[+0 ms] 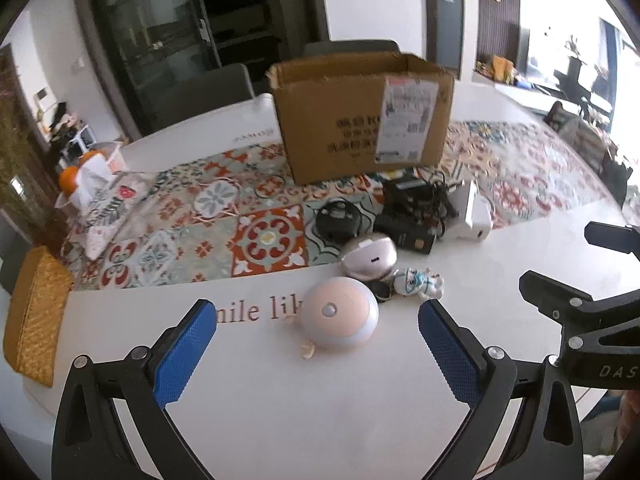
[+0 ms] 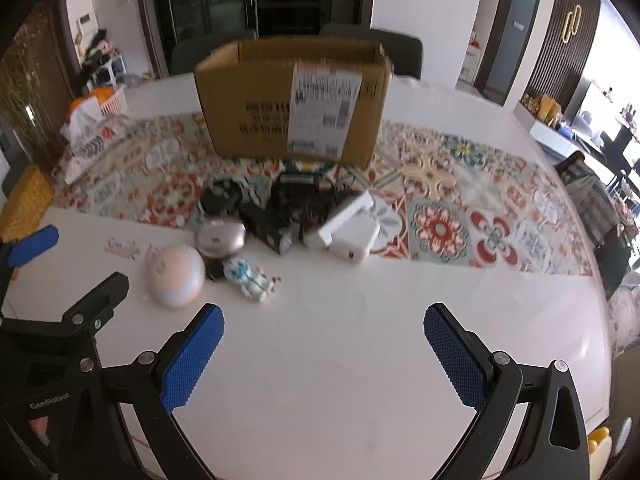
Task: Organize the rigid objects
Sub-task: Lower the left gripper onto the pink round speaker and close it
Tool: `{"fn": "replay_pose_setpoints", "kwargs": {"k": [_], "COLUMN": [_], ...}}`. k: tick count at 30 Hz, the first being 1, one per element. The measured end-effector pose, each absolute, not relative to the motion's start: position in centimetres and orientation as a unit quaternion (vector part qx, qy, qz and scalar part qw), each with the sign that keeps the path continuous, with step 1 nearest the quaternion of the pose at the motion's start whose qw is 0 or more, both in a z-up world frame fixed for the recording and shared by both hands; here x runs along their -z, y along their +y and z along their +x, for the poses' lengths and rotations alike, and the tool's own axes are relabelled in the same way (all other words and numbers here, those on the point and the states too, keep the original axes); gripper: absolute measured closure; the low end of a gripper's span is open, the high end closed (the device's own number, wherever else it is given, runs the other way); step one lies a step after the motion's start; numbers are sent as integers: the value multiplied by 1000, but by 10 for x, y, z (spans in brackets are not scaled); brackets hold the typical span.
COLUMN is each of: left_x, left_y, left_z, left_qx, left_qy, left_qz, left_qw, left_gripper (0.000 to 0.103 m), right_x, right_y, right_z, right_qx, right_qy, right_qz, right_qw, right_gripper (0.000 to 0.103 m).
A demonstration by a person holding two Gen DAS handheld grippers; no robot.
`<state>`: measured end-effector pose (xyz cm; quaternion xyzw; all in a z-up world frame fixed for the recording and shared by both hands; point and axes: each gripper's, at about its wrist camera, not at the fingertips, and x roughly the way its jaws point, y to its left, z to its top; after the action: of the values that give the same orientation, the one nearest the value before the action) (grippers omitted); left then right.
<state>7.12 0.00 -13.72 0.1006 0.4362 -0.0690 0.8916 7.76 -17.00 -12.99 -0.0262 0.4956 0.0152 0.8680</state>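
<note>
A cardboard box (image 1: pixel 362 116) is standing open-topped well beyond both grippers on the patterned runner (image 1: pixel 192 224); its inside is hidden from both cameras, so its contents cannot be told. Between the box and the fingers a cluster is lying on the white worktop (image 1: pixel 320 400): a pinkish round device (image 1: pixel 340 312) is sitting just ahead of the left gripper (image 1: pixel 316 330), roughly midway between its spread blue pads. Behind it a silver round gadget (image 1: pixel 369 257) and a small white-and-blue figurine (image 1: pixel 418 282) are lying close together (the figurine is blurred). Farther on, black adapters with tangled cables (image 1: pixel 408 216) are overlapping, hard to separate, beside a white charger block (image 2: pixel 350 232). The right gripper (image 2: pixel 324 334) is hovering with fingers released, grasping nothing, the cluster ahead and to its left.
</note>
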Motion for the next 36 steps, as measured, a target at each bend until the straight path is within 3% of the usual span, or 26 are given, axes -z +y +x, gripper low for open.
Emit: {"fn": "replay_pose_setpoints", "kwargs": {"k": [13, 19, 30, 36], "left_x": [205, 223, 242, 241], "left_y": [-13, -18, -12, -8], "left_z": [109, 120, 135, 139], "left_qx": [121, 157, 180, 172], "left_qy": [473, 476, 501, 502], "left_qz": [124, 154, 129, 103], "left_qw": [864, 851, 837, 842], "left_gripper": [8, 13, 14, 27], "right_x": [195, 209, 214, 214], "right_y": [-172, -165, -152, -152], "right_z": [100, 103, 112, 117], "right_qx": [5, 4, -7, -14], "right_qy": [553, 562, 554, 552], "right_qz": [-16, -17, -30, -23], "right_qw": [833, 827, 832, 834], "right_gripper": [2, 3, 3, 3]}}
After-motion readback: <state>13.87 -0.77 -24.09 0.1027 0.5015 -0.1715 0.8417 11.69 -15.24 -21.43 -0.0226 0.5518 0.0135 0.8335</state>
